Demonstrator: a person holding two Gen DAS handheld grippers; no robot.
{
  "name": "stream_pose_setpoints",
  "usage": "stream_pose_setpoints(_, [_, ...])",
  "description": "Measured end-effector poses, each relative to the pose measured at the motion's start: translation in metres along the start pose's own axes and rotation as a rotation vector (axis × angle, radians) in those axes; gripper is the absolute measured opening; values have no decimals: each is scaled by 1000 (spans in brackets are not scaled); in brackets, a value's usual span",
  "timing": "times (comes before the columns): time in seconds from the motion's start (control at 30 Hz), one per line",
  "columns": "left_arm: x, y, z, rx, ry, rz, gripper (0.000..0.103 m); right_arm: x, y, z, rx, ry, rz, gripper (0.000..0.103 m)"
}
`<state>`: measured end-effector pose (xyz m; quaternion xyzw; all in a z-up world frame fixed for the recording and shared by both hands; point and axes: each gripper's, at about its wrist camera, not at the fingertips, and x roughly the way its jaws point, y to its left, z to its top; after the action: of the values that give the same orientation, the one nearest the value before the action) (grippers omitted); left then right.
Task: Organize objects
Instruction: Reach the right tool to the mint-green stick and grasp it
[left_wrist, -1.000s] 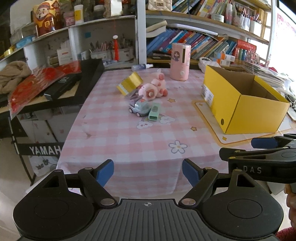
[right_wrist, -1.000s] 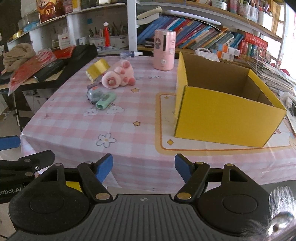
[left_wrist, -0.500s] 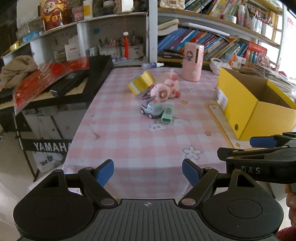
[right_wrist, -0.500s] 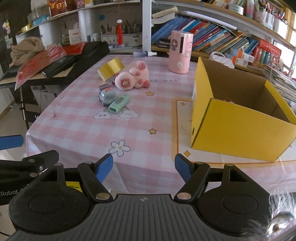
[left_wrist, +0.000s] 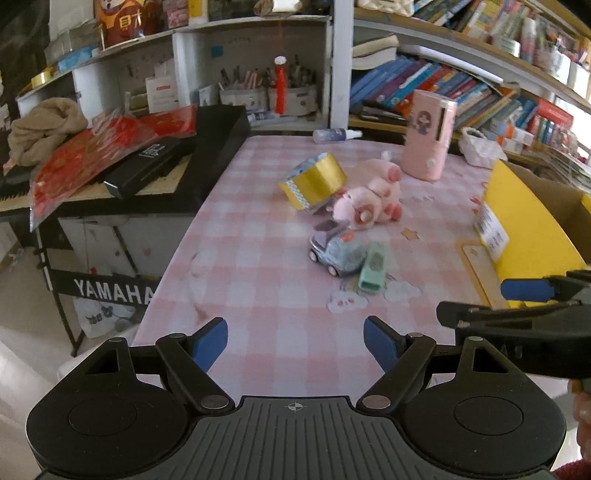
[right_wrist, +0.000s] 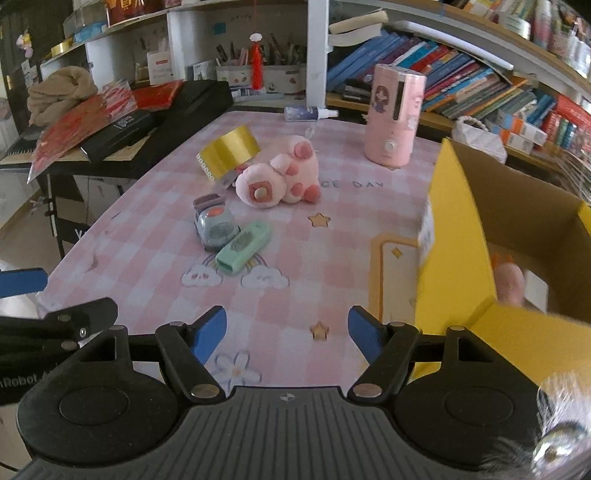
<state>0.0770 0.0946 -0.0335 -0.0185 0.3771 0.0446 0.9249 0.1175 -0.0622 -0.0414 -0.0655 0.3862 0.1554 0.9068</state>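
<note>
We are at the approach step: both pairs of tongs hang over the near edge of the table (left_wrist: 258, 280), nothing picked up yet. Our left tongs (left_wrist: 295, 341) stand spread with only the pink checked cloth between the blue pads, and our right tongs (right_wrist: 286, 328) stand spread and empty too, just beside the near corner of the yellow box (right_wrist: 458, 258). That box sits along the right edge of the table, open at the top, with something pinkish already lying inside, though we cannot tell what it is. Farther in, toward the middle of the table, the loose things cluster: nearest us the mint-green case (right_wrist: 242, 247), touching the little toy car (right_wrist: 214, 229) on its left; behind them the pink plush pig (right_wrist: 280, 179) on its side, and leaning against it the gold tape roll (right_wrist: 229, 151). Beyond those, near the far edge, stands the tall pink humidifier (right_wrist: 393, 118), with a small spray bottle (right_wrist: 308, 112) lying at the far edge itself. We judge the next move to be a reach forward to the green case, the closest piece, with one pair of tongs lined up across its narrow width, since the car pressing against it leaves little room on that side.
</note>
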Motion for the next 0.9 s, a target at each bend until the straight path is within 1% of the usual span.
stream_pose_setpoints(0.2, [21,-1,18,-11,16,25,82,29,-3,19,-34,27,54,70])
stream_pose_setpoints(0.4, [35,8,34,-79,14,36,82,56,-3,36,-65,62,103,71])
stream_pose_setpoints(0.73, [52,19,51,-143,13,65,82,90,13,51,-168,92,182,71])
stream_pose_setpoints(0.9, [58,21,54,-155,20,76,82,108,20,53,-208,106,192,70])
